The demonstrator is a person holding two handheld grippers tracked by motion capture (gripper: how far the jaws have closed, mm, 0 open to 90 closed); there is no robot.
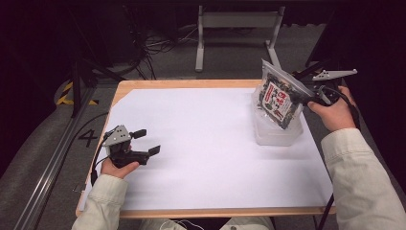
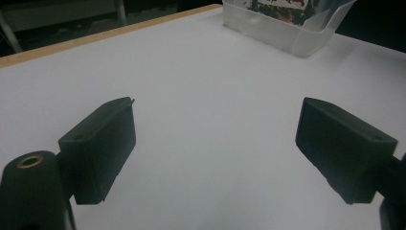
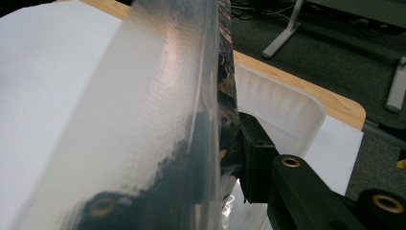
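A clear zip bag [image 1: 280,98] with dark contents and a red-and-white label hangs tilted over a clear plastic tub [image 1: 277,136] at the table's right side. My right gripper [image 1: 306,100] is shut on the bag's right edge. In the right gripper view the bag [image 3: 143,120] stands close between the jaws of my right gripper [image 3: 215,177], with the tub [image 3: 282,105] behind it. My left gripper [image 1: 147,142] rests low at the table's left, open with nothing between its jaws. Its own view shows the left gripper [image 2: 215,143] spread over white paper, the tub [image 2: 287,36] far ahead.
A white sheet [image 1: 206,143] covers most of the wooden table [image 1: 191,84]. Beyond the far edge are a grey stand's legs [image 1: 201,48] and loose cables [image 1: 158,45] on the floor. A metal rail [image 1: 52,163] runs along the left.
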